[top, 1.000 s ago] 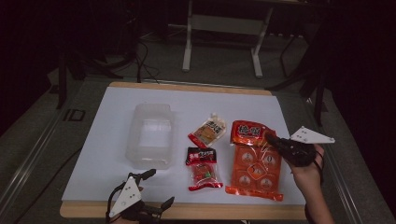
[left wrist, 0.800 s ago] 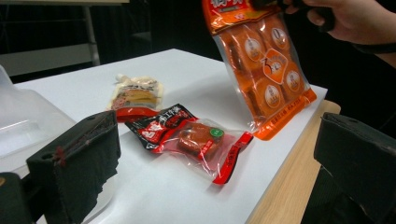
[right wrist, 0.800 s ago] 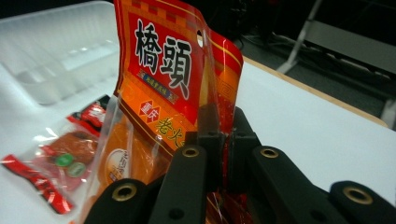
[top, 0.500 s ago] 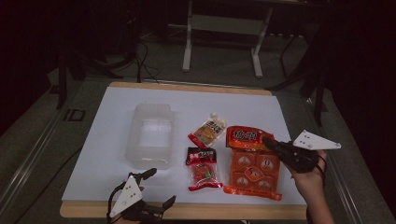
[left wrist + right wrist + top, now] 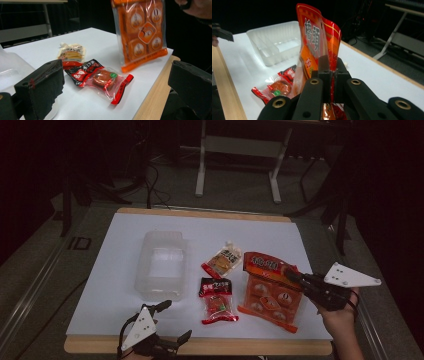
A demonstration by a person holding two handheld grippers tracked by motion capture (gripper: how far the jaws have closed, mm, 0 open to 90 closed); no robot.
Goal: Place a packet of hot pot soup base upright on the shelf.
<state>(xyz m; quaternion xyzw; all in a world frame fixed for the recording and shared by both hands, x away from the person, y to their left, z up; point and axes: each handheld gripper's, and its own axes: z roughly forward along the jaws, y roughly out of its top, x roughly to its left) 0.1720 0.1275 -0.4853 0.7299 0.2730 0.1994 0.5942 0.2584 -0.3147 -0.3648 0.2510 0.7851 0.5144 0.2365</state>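
The right gripper (image 5: 296, 278) had its jaws clamped on the top edge of the large orange snack bag (image 5: 270, 291), which hung lifted with its lower end just off the counter (image 5: 125, 227), right of the two smaller packets. This looked like the pick-up step, the clear plastic tray (image 5: 161, 265) to the left being the likely destination. Next the bag would need carrying over the red packet (image 5: 218, 300) and the yellow pouch (image 5: 223, 261) without brushing them, while the left gripper (image 5: 167, 327) waited at the near edge with jaws spread wide and empty.
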